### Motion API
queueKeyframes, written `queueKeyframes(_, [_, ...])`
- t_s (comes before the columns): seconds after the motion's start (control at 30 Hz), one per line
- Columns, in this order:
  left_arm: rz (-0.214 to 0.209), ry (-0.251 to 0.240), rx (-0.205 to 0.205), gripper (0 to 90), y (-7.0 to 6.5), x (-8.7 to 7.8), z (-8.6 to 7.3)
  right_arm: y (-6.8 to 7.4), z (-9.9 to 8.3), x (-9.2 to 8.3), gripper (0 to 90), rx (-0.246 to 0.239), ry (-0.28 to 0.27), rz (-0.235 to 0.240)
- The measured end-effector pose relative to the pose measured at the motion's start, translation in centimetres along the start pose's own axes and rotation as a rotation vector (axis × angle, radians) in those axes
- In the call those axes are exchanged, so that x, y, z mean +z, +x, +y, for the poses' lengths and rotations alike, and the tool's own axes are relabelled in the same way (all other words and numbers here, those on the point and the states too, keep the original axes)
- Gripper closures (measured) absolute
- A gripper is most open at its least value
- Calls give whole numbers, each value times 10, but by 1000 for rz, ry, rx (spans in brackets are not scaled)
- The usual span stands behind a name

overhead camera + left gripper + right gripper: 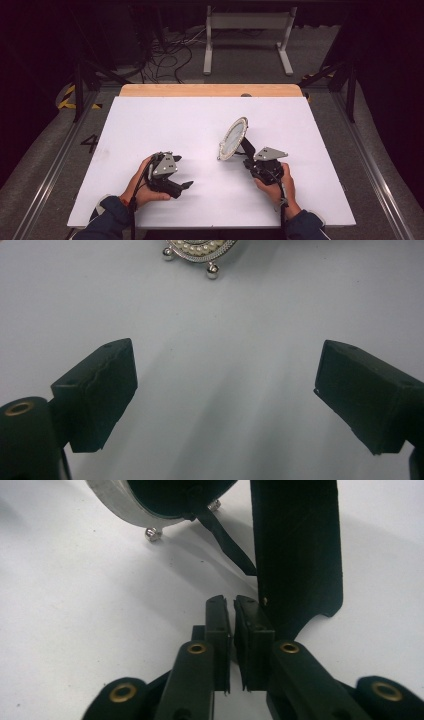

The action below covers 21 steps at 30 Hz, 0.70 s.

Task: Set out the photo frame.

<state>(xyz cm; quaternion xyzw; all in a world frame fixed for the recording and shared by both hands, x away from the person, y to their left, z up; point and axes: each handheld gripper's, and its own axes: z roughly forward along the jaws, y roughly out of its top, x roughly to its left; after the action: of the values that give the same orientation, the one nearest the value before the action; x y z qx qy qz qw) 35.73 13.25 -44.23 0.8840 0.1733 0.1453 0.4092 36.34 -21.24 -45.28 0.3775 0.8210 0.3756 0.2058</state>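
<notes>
A small oval picture frame (233, 138) with a silver, pearl-studded rim stands tilted on the white table (165, 125), right of centre. In the right gripper view its rim (120, 510), ball feet and black easel stand (300, 545) rise just ahead. My right gripper (232, 602) sits right behind that stand, jaws a narrow slit apart with nothing between them; the stand's edge is just beside the right jaw tip. In the high view the right gripper (251, 160) points up-left at the frame. My left gripper (186, 185) rests at the front left, wide open and empty (225, 390), with the frame's lower rim (200, 249) farther off.
The table has a wooden strip (210, 90) along its far edge. Beyond it stand a white metal frame (247, 22) and loose cables (165, 55) on the floor. Bare white surface lies between the two grippers and along the table's left side.
</notes>
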Motion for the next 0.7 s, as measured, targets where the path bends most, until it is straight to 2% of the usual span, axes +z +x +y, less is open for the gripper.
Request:
queueKeyframes(0.1, [4, 2, 4, 94, 0, 1, 0, 4, 3, -3, 738, 5, -36, 17])
queueKeyframes(0.13, [4, 2, 4, 91, 0, 1, 0, 4, 3, -3, 738, 5, -36, 17])
queueKeyframes(0.33, [10, 15, 2, 87, 0, 3, -1, 16, 11, -11, 690, 18, -135, 39])
queueKeyframes(0.5, [11, 14, 2, 87, 0, 3, -1, 28, 17, -5, 584, 27, -146, 56])
queueKeyframes(0.6, [14, 20, 2, 87, -1, 3, -3, 30, 23, 1, 542, 80, -152, 47])
queueKeyframes(0.7, [7, 18, 0, 87, -1, 3, -3, 29, 26, 5, 534, 111, -153, 16])
